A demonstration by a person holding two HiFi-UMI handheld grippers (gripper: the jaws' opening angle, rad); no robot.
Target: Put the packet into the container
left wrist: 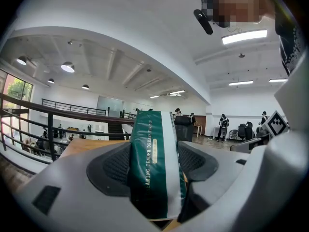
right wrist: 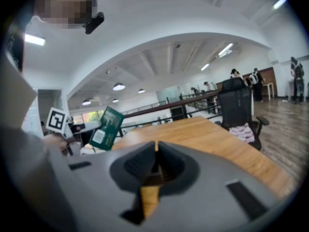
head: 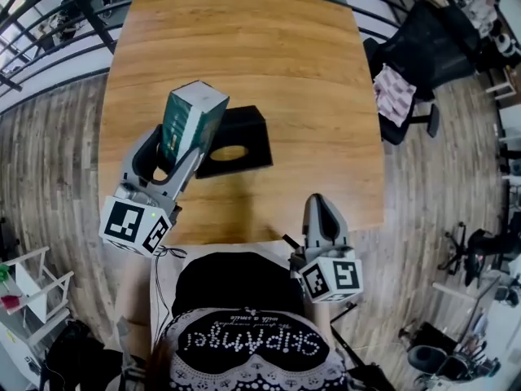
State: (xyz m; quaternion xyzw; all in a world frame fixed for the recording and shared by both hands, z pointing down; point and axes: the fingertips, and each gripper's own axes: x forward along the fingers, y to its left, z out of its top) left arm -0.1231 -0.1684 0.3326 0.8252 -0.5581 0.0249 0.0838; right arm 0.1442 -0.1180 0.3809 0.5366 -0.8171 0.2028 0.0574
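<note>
A green and white packet point(head: 190, 119) stands upright between the jaws of my left gripper point(head: 168, 155), which is shut on it and holds it above the table's front left. In the left gripper view the packet point(left wrist: 154, 166) fills the gap between the dark pads. A black container point(head: 234, 141) with an oval opening on top lies on the wooden table point(head: 269, 63) just right of the packet. My right gripper point(head: 321, 216) is shut with nothing in it, at the table's front edge. From the right gripper view the packet point(right wrist: 106, 128) shows at left.
A black office chair point(head: 423, 51) with a pink cloth point(head: 395, 92) stands at the table's right side. Railings point(head: 57, 23) run along the far left. A white rack point(head: 24, 300) is on the floor at lower left.
</note>
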